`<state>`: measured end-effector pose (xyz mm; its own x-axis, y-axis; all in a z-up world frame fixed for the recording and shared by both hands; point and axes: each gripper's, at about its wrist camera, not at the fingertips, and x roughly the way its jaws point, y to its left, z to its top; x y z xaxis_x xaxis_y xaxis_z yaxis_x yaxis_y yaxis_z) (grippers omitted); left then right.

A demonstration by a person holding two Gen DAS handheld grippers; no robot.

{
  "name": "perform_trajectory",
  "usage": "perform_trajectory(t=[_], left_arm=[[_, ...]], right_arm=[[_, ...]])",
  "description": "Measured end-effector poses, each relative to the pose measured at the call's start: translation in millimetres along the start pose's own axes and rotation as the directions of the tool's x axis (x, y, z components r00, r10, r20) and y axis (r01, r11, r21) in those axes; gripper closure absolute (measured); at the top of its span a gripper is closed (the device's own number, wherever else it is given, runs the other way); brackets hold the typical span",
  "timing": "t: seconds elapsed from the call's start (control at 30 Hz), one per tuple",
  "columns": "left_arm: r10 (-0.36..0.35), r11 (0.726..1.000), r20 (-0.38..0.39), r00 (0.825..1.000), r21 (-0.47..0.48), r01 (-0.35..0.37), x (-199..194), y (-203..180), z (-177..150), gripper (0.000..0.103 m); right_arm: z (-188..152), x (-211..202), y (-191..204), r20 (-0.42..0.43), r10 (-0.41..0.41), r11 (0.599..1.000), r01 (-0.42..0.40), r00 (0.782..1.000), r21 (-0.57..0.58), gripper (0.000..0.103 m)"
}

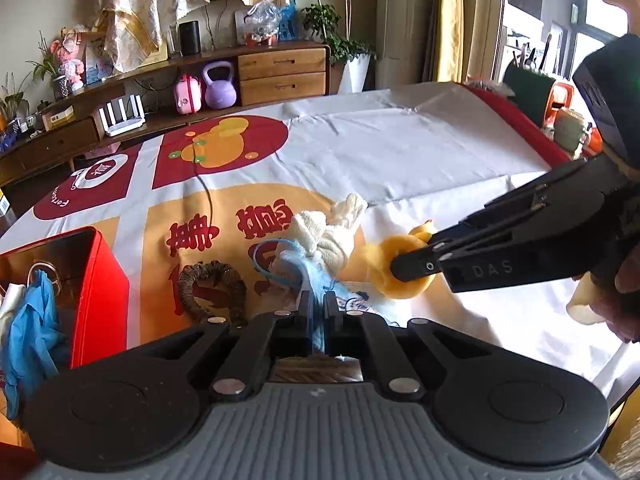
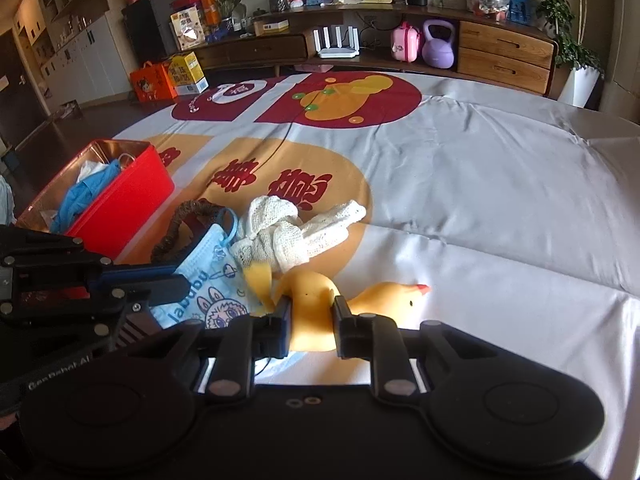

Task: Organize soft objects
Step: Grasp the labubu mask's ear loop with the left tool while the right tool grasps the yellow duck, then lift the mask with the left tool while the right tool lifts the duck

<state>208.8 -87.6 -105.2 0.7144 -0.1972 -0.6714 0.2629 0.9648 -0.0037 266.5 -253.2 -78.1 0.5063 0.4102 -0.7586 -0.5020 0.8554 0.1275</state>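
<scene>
A: Left gripper (image 1: 319, 300) is down at the pile, and its two fingers are pressed in on the blue face mask (image 1: 308, 280), pinching a fold of it between them.

B: From the right wrist view you can see that mask (image 2: 208, 280) lying flat on the cloth, printed with a cartoon character, the left gripper (image 2: 176, 282) reaching in at its edge.

A: And the right gripper (image 2: 312, 312)? Its fingers are clamped on the yellow rubber duck (image 2: 316, 312), squeezing the body from both sides. The duck's head with its red beak pokes out to the right of the fingers.

B: Seen from the left wrist, the right gripper (image 1: 404, 268) comes in from the right and the duck (image 1: 394, 276) sits just beside the mask, low over the printed tablecloth (image 1: 400, 152).

A: Behind the mask, touching it, is the knotted white mesh cloth (image 2: 288, 228). To the mask's left lies a dark woven ring (image 1: 212, 290), partly tucked under it.

B: Further left of the mask stands the red box (image 2: 124, 204), open at the top, with a blue glove (image 2: 88, 196) and something white inside.

A: Beyond all that, a wooden sideboard (image 2: 500, 52) with a purple kettlebell (image 2: 439, 46) and a pink case.
</scene>
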Motion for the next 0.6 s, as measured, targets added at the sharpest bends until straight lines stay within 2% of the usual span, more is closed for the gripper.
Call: perform_trajectory(t=[0.6], left_arm=[[-0.011,0.999,0.077,0.997,-0.036,0.014,-52.1,8.1,9.7,0.101]], right_arm=[[-1.8,-61.0,11.7,0.089,0.016,1.000,-0.018,0.996,0.021,0.086]])
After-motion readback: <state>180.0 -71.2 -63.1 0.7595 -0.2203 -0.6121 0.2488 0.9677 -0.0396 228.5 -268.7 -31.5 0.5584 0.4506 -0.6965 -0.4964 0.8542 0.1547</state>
